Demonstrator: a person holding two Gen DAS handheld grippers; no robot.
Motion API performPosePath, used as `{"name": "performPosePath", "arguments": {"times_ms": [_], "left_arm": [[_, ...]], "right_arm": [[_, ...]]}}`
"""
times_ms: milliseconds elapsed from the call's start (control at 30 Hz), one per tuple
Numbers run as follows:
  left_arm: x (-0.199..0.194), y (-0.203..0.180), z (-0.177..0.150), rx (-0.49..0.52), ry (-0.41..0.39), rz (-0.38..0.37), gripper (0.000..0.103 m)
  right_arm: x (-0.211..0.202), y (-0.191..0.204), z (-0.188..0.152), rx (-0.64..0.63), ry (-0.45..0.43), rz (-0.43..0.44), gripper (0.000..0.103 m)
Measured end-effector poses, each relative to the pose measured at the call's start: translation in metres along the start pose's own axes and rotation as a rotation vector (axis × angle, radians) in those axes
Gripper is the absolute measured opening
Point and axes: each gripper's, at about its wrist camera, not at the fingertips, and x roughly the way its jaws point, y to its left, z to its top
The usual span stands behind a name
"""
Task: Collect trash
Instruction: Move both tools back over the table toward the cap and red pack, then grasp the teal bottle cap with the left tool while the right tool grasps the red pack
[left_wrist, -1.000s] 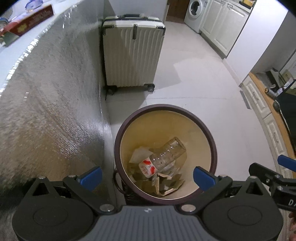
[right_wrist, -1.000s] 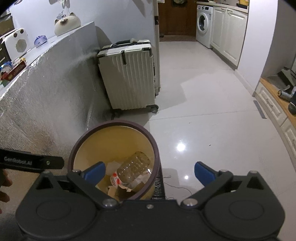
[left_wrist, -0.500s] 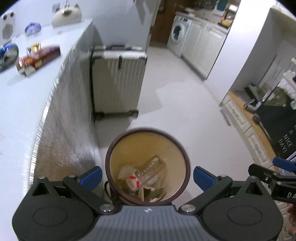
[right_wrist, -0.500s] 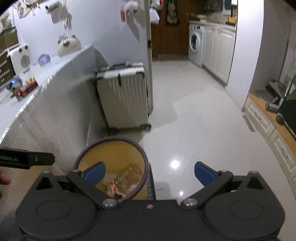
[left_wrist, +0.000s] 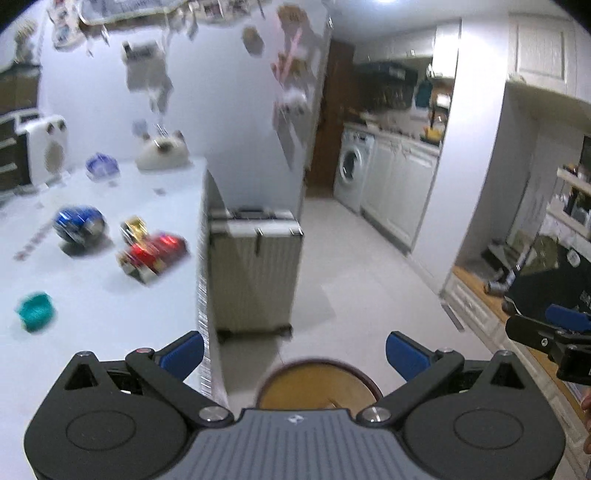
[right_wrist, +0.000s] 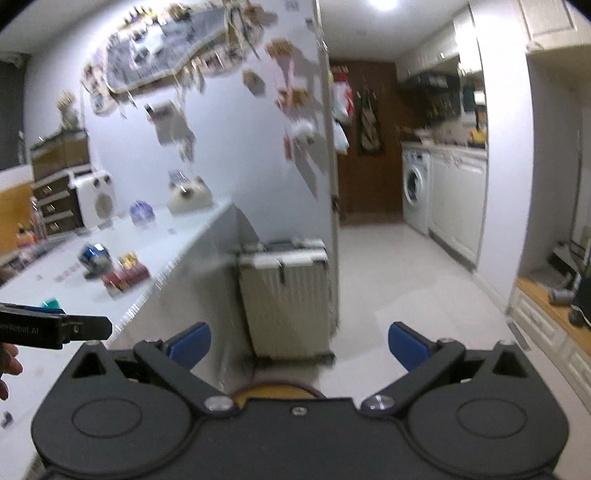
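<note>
both views tilted up since 1 s ago | trash bin (left_wrist: 317, 384) now half-hidden, contents unseen | left gripper (left_wrist: 293, 354) and right gripper (right_wrist: 299, 341) fingers wide apart, empty | surface (left_wrist: 92, 280) items blurred

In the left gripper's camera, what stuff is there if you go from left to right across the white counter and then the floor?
teal cup → blue can → red box → suitcase → washing machine
</note>
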Motion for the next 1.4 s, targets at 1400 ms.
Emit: {"name": "performPosePath", "arguments": {"times_ms": [1400], "left_arm": [[0.055, 0.272, 0.011, -0.28, 0.013, 0.314, 0.103]], "right_arm": [[0.17, 0.256, 0.066, -0.154, 0.001, 0.25, 0.095]]}}
